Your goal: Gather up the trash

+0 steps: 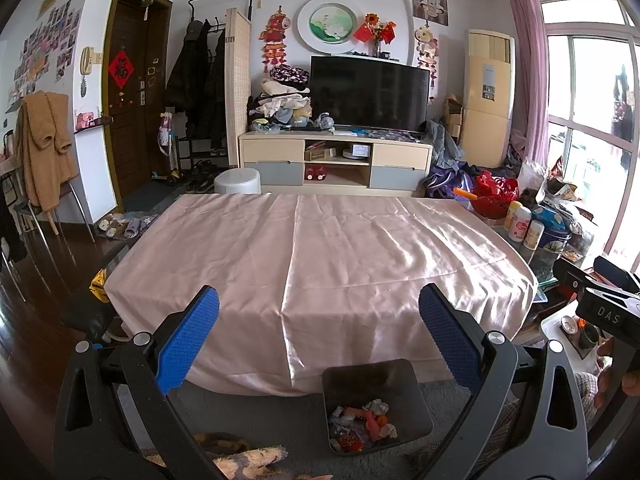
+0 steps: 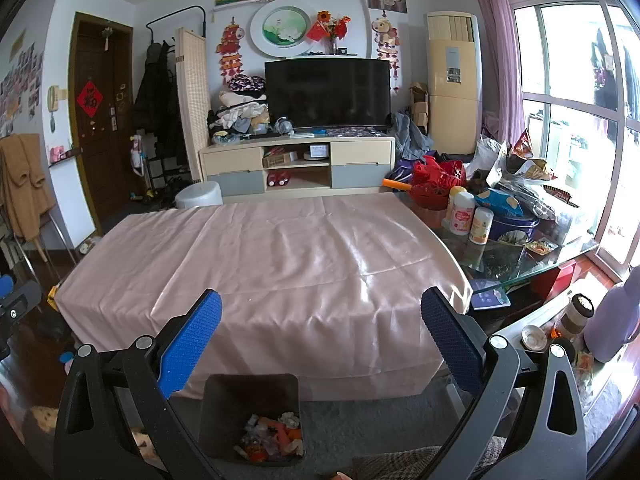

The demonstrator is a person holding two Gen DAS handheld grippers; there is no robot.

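Trash bin [image 1: 376, 404] sits on the grey carpet [image 1: 260, 420] at 6 o'clock of the pink-draped table [image 1: 320, 248], mouth upward, crumpled scraps [image 1: 362, 424] inside. Left gripper [image 1: 318, 338] and right gripper [image 2: 320, 340]: fingers spread, empty.

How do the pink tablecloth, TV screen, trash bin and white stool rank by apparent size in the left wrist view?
1. Pink tablecloth
2. TV screen
3. Trash bin, though nearness inflates it
4. White stool

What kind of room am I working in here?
Most likely a lived-in home living room: a television on a low cabinet, coats hung by the door, and a cloth-covered table.
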